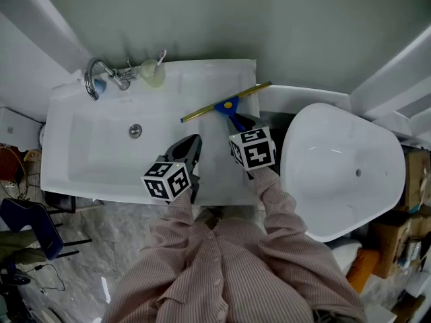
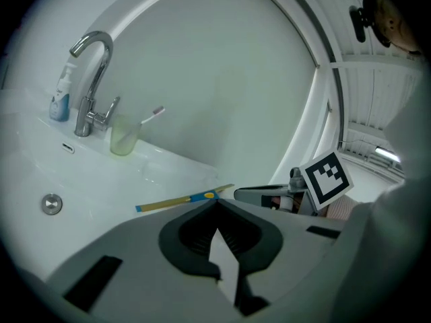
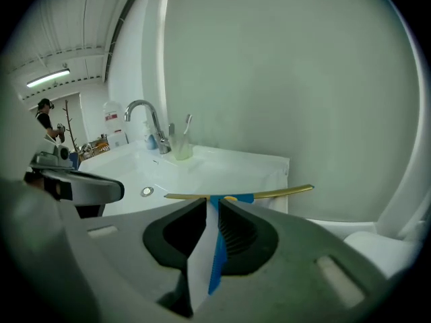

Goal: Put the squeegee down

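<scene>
The squeegee, a brass-coloured blade on a blue handle, lies on the flat right end of the white sink, its blade tip past the sink's right edge. In the right gripper view its blade runs level just beyond my jaws. My right gripper stands at the handle's near end with a narrow gap. The blue handle shows in that gap with white beside it, so the pads do not press on it. My left gripper hovers over the basin's front right, shut and empty. From the left gripper view the squeegee lies ahead.
A chrome tap, a green cup with a toothbrush and a blue bottle stand at the sink's back left. The drain is mid-basin. A white toilet stands right of the sink. Wall behind.
</scene>
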